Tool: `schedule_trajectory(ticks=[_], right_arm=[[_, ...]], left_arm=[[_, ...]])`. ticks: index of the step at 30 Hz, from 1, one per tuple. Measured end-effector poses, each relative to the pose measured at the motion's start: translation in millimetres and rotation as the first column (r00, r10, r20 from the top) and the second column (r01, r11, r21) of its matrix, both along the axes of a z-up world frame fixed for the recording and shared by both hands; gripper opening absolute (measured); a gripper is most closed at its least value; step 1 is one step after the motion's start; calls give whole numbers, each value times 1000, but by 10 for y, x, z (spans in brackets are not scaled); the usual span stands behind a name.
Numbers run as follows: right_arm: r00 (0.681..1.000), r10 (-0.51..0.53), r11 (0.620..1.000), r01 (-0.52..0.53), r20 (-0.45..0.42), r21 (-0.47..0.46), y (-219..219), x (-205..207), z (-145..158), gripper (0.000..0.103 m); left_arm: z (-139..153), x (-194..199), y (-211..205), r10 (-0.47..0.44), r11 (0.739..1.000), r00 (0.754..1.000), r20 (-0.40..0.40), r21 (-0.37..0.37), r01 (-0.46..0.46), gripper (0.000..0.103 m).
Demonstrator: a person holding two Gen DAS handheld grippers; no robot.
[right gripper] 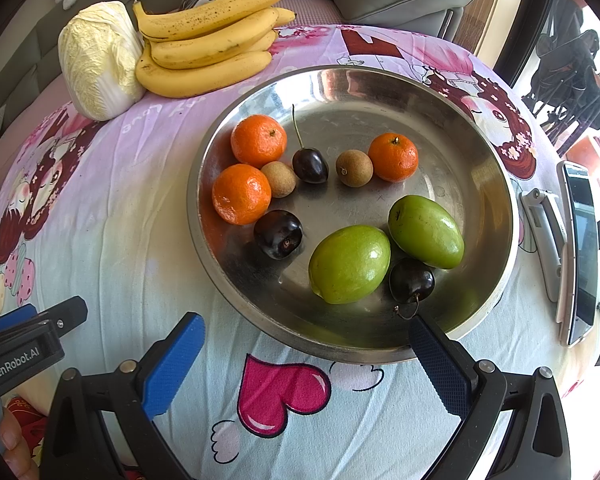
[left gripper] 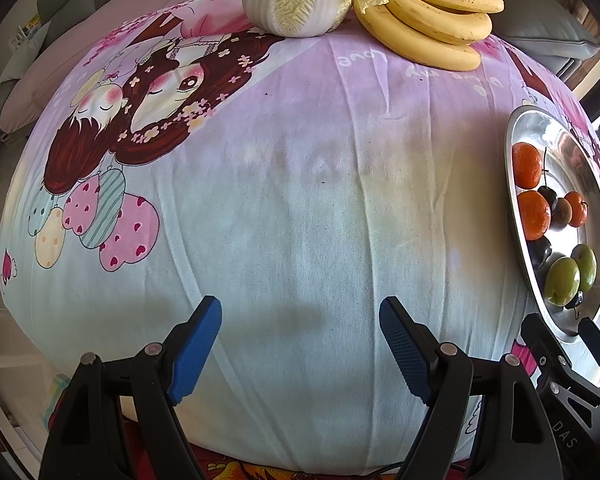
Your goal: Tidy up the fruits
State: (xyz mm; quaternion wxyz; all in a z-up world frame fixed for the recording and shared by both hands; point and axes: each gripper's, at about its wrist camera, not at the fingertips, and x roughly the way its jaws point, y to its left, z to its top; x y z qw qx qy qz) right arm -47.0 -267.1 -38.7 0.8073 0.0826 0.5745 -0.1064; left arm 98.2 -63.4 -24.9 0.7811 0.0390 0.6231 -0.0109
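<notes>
Both claws stood apart and empty: the left claw point(left gripper: 300, 344) over bare cloth, the right claw point(right gripper: 308, 364) at the near rim of the steel plate point(right gripper: 496, 184) holding tangerines point(right gripper: 242, 194), cherries and green fruits point(right gripper: 350, 264). Farther off, bananas point(right gripper: 204, 46) touched a cabbage point(right gripper: 98, 60) on the counter point(right gripper: 120, 240).

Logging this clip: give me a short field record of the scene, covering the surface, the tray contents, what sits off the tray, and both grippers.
surface: table under a cartoon-print cloth
tray: round metal tray, right of centre
in tray: three tangerines, two green fruits, three dark cherries, two small brown fruits
off tray: banana bunch beside a cabbage, at the far edge
other: phone on a stand, right of the tray
left gripper: open, empty, over bare cloth
right gripper: open, empty, at the tray's near rim
</notes>
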Motion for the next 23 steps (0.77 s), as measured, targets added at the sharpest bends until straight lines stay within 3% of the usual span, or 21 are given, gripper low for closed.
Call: schedule_trajectory(ticks=[23], right_arm=[[1000, -1, 1000, 1, 0, -1, 4, 0, -1, 103]], left_arm=[[52, -36, 25, 6, 1000, 1000, 17, 1, -6, 82]])
